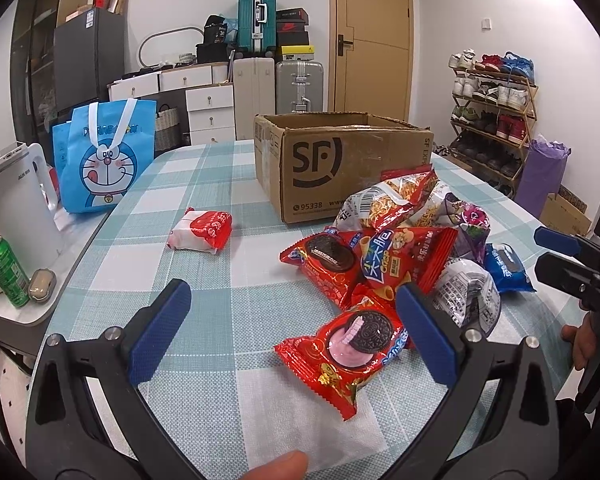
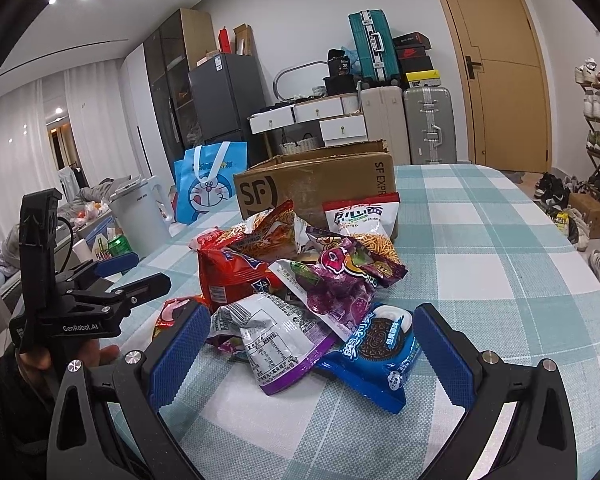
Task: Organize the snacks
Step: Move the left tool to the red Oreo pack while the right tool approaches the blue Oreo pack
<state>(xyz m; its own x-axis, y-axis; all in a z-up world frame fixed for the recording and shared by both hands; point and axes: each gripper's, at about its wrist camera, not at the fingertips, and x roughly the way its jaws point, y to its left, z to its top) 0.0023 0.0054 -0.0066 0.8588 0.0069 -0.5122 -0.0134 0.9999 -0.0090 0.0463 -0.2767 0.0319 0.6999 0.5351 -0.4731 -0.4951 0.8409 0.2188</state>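
Pile [image 2: 300,280]: snack packs heaped on the check cloth, just in front of the box — chips at the back, cookie packs nearest the cameras.
Red cookie pack [image 1: 352,350]: front edge of pile, far from the box, flat on the cloth, lying between the left fingers, nothing pinching it.
Blue cookie pack [image 2: 380,354]: front of pile, right side, partly under a silver-purple pack [image 2: 272,340].
Loose pack [image 1: 202,232]: red-white, alone, left of the box, well apart from pile.
Box [image 1: 340,168]: brown SF carton, top open, contents not visible.
Left gripper [image 1: 296,328]: jaws wide apart, holds nothing.
Right gripper [image 2: 312,354]: jaws wide apart, straddling the blue and silver packs — no grip.
Table [image 2: 480,260]: teal-white check cloth.
Bag [image 1: 104,156]: blue cartoon tote, left of the box, off the cloth edge.
Kettle [image 1: 18,208]: white, further left of the box than the bag.
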